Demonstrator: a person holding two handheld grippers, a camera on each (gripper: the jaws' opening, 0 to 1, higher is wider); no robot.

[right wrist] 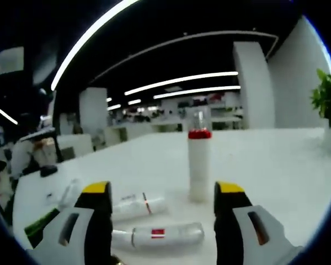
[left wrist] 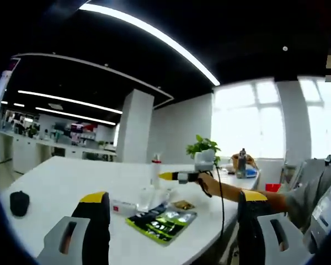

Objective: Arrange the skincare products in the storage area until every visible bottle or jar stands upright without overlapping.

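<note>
Bottle (right wrist: 199,163) stands upright just beyond the right gripper's (right wrist: 163,194) wide, empty jaws; left gripper (left wrist: 174,205) equally wide.

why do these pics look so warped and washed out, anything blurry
Left gripper view: fisheye bends the ceiling light strip into an arc; the windows blow out white. Right gripper view: the upright white bottle reads fairly sharp, the lying tubes between the tongs are soft, and the plant smears at the edge.
</note>
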